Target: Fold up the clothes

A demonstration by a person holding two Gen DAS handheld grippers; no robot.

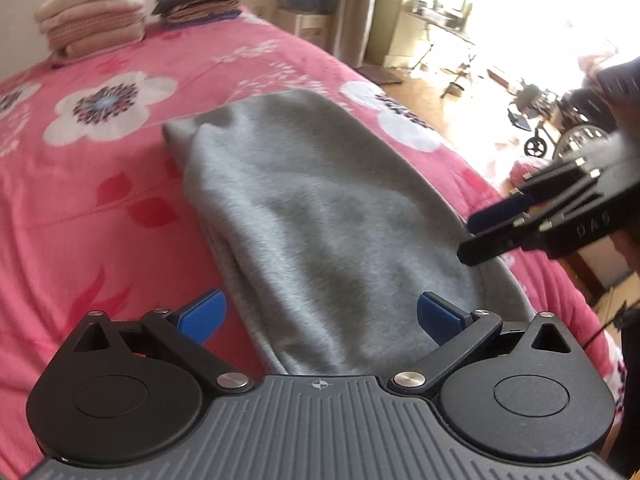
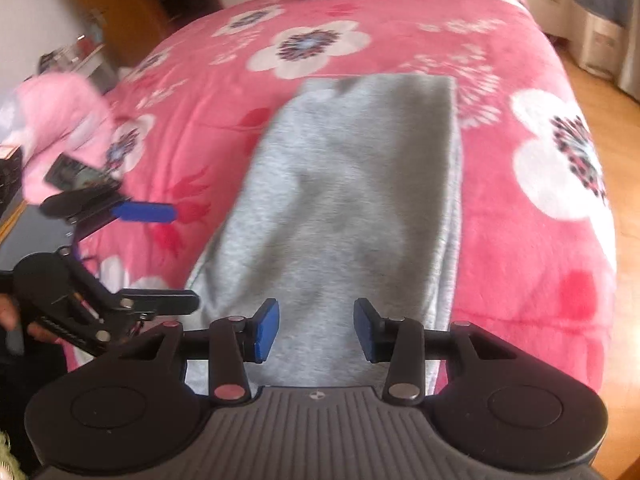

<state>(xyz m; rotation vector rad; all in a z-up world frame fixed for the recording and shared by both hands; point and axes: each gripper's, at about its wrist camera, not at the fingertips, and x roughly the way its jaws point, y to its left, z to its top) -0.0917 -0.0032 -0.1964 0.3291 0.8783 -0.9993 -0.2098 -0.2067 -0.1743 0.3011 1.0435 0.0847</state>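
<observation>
one grey garment [image 1: 320,200], perhaps two folded stacks [image 1: 92,20].

Each gripper is black plastic with two round discs at the back and a grey ribbed plate between them that has a small crosshair mark. The left gripper [image 1: 320,316] and the right gripper [image 2: 316,330] both have flat blue pads [image 1: 204,314] on their fingers and shiny silver screws [image 1: 232,380] at the joints. White letters are printed on the side of the right gripper, and a fluffy pink sleeve [image 2: 56,128] shows behind the left one.
</observation>
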